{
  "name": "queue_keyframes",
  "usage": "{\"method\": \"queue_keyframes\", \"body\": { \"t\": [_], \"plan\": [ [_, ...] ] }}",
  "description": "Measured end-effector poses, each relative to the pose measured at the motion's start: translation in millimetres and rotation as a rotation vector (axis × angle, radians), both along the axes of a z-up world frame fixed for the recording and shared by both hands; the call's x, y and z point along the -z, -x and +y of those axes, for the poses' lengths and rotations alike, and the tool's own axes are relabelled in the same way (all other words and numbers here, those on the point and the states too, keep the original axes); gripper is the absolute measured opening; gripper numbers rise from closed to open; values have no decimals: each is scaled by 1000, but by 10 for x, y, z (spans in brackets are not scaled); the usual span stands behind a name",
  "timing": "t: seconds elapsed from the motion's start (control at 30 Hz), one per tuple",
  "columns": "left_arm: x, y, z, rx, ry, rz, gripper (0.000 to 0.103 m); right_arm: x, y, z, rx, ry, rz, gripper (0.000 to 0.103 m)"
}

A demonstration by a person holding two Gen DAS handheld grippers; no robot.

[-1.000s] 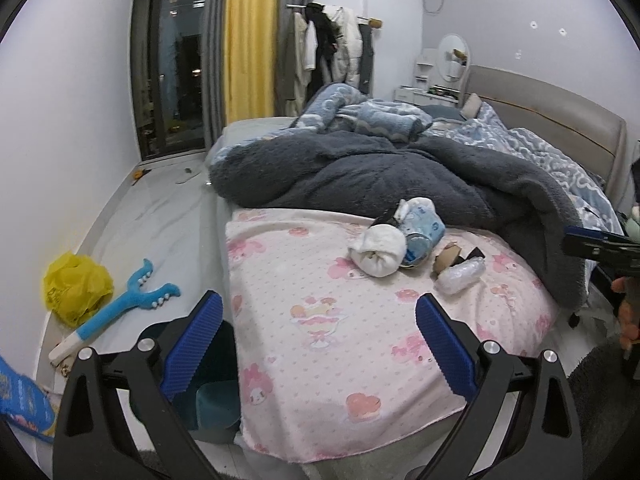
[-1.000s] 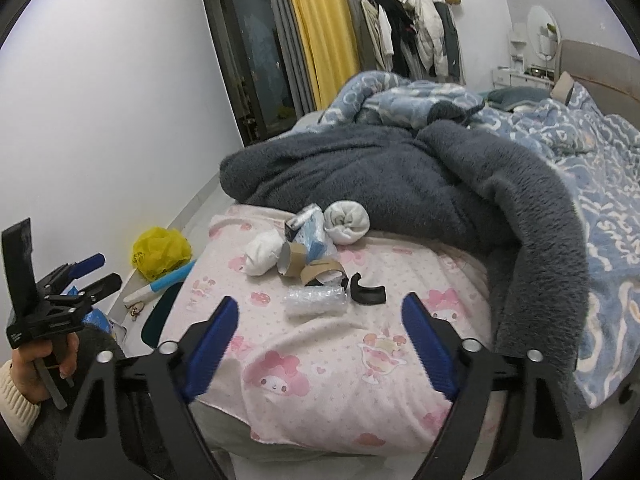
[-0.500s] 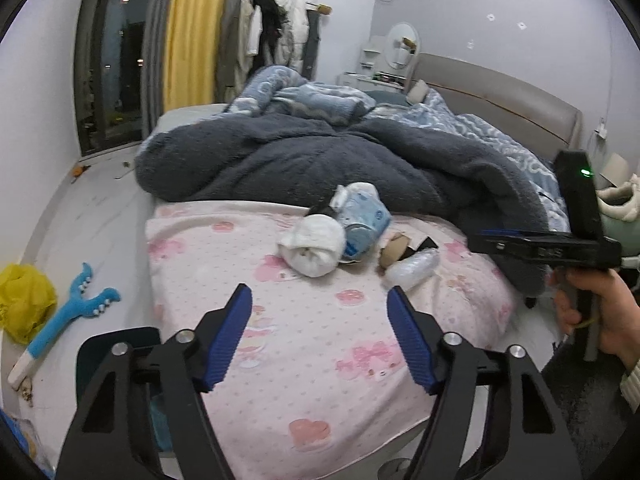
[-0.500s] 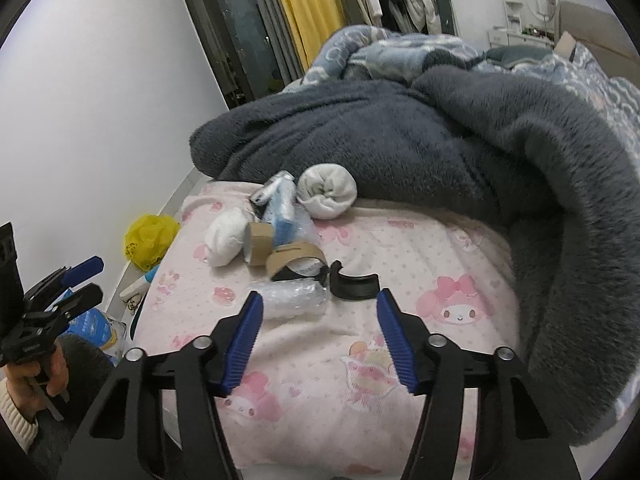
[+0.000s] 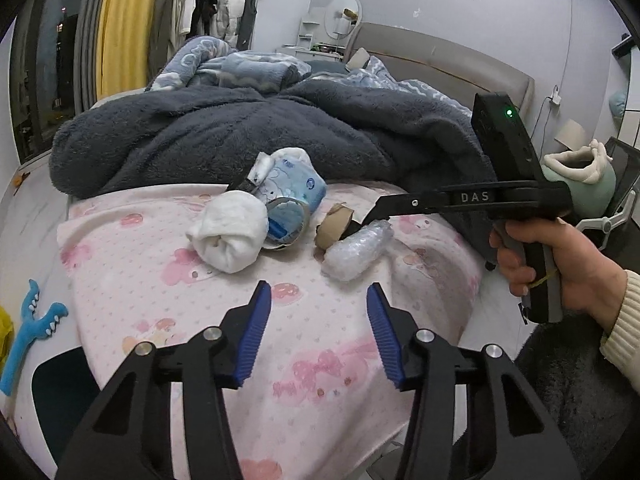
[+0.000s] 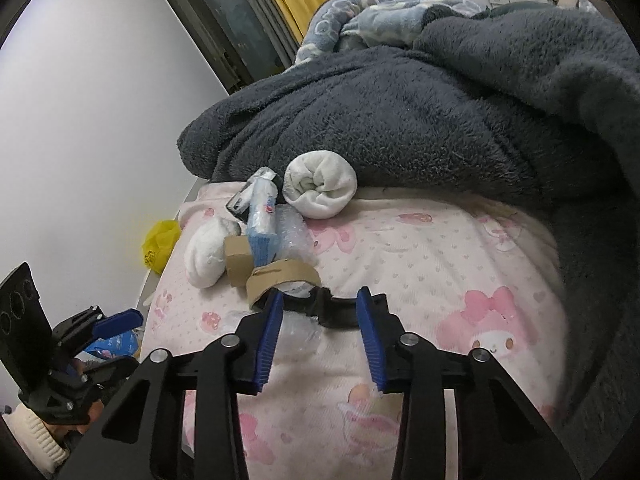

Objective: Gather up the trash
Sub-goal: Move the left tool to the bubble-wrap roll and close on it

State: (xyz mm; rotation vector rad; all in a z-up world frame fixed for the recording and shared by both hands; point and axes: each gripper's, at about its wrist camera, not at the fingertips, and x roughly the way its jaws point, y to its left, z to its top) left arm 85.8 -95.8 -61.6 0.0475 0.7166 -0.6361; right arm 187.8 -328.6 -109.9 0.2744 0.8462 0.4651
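Note:
A heap of trash lies on the pink sheet [image 5: 168, 280]: a white rolled wad [image 5: 230, 236], a blue tissue pack [image 5: 296, 184], a cardboard tube [image 5: 334, 226] and a bubble-wrap wad [image 5: 358, 250]. My left gripper [image 5: 319, 292] hovers just short of the heap, jaws closing on nothing. My right gripper [image 6: 320, 300] is low over a black curved piece [image 6: 336, 314] and the bubble wrap [image 6: 300, 334], beside a cardboard ring [image 6: 280, 276]. Its jaws are closing and straddle these things, and the pads do not visibly press on them. From the left wrist, the right gripper [image 5: 362, 222] reaches in from the right.
A thick dark grey blanket [image 5: 200, 136] is bunched right behind the heap. On the floor to the left are a blue toy [image 5: 28, 328], a yellow bag [image 6: 160, 244] and a dark teal bin [image 5: 60, 384]. A person's hand [image 5: 560, 264] holds the right gripper.
Both grippers came forward and down toward the heap, and both pairs of jaws narrowed a lot. The right gripper now reaches over the black piece and bubble wrap.

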Motion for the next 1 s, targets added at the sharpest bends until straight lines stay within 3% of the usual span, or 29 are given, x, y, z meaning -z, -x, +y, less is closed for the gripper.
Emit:
{"method": "queue_keyframes", "body": {
  "t": [0.2,0.43,0.77,1.0],
  "plan": [
    [105,-146,-95,37,3,38,44,91,-112,-2,-14,-21,32,31],
    [137,-249,-252,89,29,50,40,144,-152,-28,-37,-52,49,10],
    [205,-381,-447,110,38,81,39,97,-146,-21,-58,-66,27,8],
    [253,-494,-469,95,53,99,58,-27,-98,-33,-34,-63,-13,8]
  ]
}}
